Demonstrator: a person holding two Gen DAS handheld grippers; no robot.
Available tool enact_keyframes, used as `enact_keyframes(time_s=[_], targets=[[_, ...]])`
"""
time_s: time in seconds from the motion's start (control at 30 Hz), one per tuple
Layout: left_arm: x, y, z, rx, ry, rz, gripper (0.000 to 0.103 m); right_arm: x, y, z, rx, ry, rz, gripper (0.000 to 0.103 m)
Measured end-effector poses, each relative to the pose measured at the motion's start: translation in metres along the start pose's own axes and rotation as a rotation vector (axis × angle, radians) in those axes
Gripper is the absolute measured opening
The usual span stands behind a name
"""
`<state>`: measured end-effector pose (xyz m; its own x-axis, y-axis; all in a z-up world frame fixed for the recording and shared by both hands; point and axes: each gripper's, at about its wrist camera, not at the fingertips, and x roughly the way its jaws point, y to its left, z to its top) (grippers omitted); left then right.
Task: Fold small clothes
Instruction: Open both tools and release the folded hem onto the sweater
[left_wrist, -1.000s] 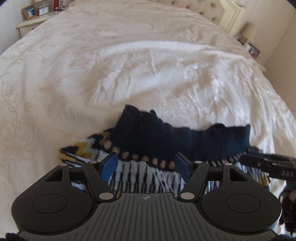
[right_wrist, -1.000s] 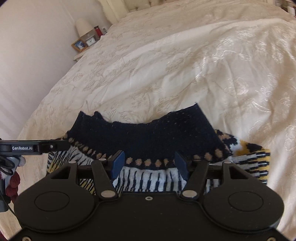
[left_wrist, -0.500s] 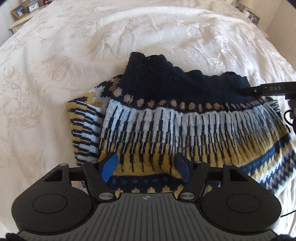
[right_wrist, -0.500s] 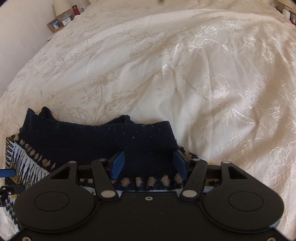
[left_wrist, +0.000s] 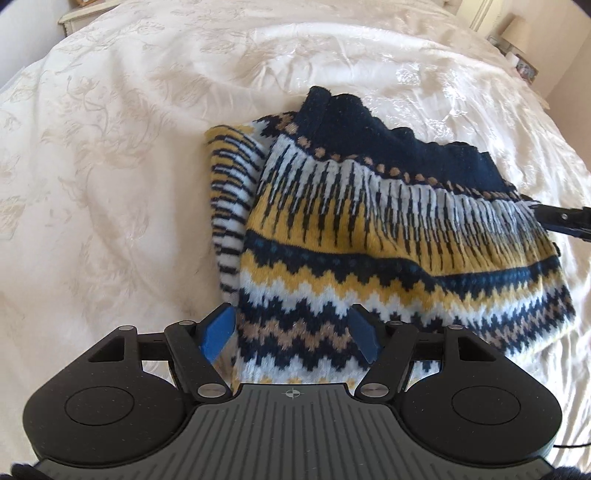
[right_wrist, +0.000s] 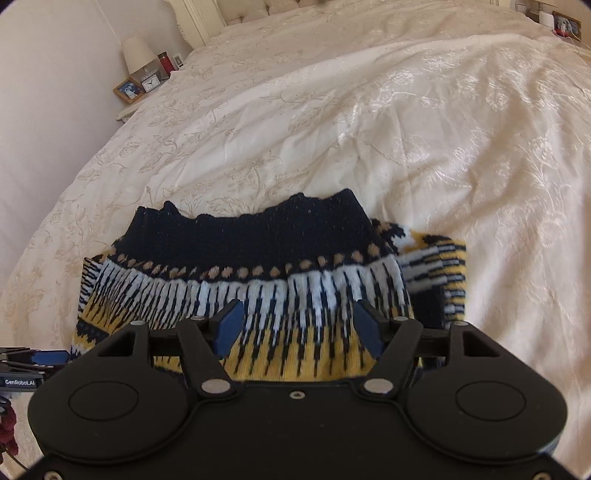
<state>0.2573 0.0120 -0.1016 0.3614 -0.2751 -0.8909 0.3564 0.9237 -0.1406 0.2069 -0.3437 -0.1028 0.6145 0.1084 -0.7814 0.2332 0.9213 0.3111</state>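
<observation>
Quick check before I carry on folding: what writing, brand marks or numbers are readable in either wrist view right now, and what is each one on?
"GenRobot.AI": white lettering on the left gripper, seen at the left edge of the right wrist view.
Small clock on the bedside table: it has a dial, but its numerals are too small to read.
Framed picture beside it: no readable text.
Patterned sweater: no label or writing shows.

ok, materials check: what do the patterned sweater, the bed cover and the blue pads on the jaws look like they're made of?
Sweater: knitted yarn, probably wool or acrylic; visible stitches, fuzzy matte surface, ribbed navy band.
Bed cover: woven cream fabric with a satin-like sheen, jacquard or embroidered floral motifs; glossy highlights on the creases.
Blue pads: smooth matte, likely rubber or plastic; cannot tell which. They sit on black arms that look like moulded plastic.
</observation>
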Motion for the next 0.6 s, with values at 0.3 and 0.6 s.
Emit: enact_keyframes(time_s=[0.3, 0.6], targets=[[0.005, 0.004, -0.008, -0.032, -0.015, -0.034, 0.046, -0.032, -0.015, -0.039, 0.083, 0.018, -0.051, 0.069], [-0.005, 0.005, -0.012, -0.014, -0.027, -0.038, 0.005, -0.039, -0.017, -0.055, 0.083, 0.035, -0.071, 0.070]])
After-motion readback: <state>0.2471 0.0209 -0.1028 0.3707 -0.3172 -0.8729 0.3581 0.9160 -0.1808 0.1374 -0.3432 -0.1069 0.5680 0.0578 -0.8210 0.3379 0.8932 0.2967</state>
